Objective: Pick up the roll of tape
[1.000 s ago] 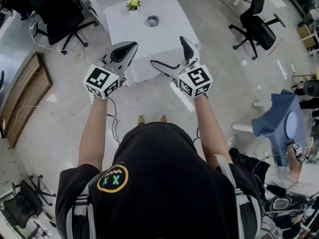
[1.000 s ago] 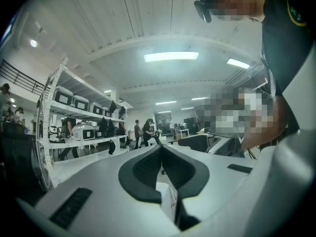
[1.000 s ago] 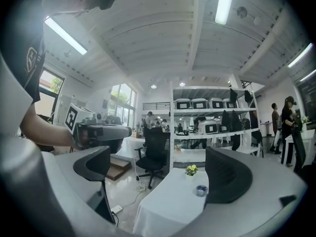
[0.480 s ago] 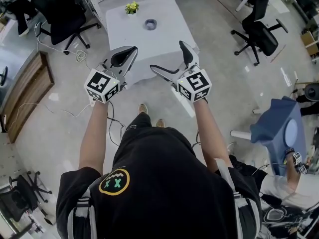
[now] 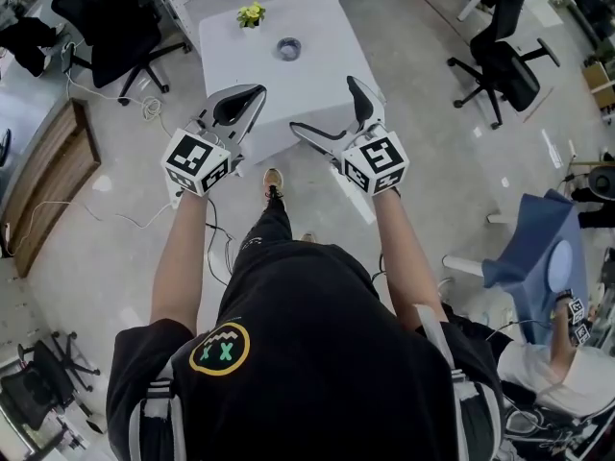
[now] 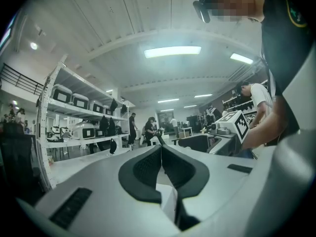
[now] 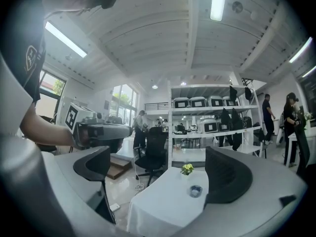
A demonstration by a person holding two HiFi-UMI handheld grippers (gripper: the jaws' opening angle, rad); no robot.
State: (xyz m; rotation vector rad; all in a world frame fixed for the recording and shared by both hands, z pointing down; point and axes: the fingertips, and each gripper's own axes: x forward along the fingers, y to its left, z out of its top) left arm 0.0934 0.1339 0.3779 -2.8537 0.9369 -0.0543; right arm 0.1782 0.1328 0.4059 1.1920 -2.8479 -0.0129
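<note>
- Head view, progress: nothing of the pick is done yet. The roll of tape (image 5: 288,48) lies flat and untouched on the far part of the surface (image 5: 322,27), near a small yellow-flowered plant (image 5: 252,13). The left gripper (image 5: 258,92) and right gripper (image 5: 322,104) are both held in the air over the near edge, well apart from the roll. By my reading, the whole reach, descent and closing are left.
- Head view, materials: the surface is a square top under a smooth white cloth that hangs at the sides. The tape is a small dark grey-blue ring with an open core. The floor is polished pale concrete.
- Left gripper view: jaws together, the black ribbed pads meeting with nothing between them. It looks out at shelving and the ceiling, and the tape is not in it.
- Right gripper view: jaws wide apart and empty, grey shells with curved black pads. The roll shows far ahead on the white cloth, nearer the right-hand jaw.
</note>
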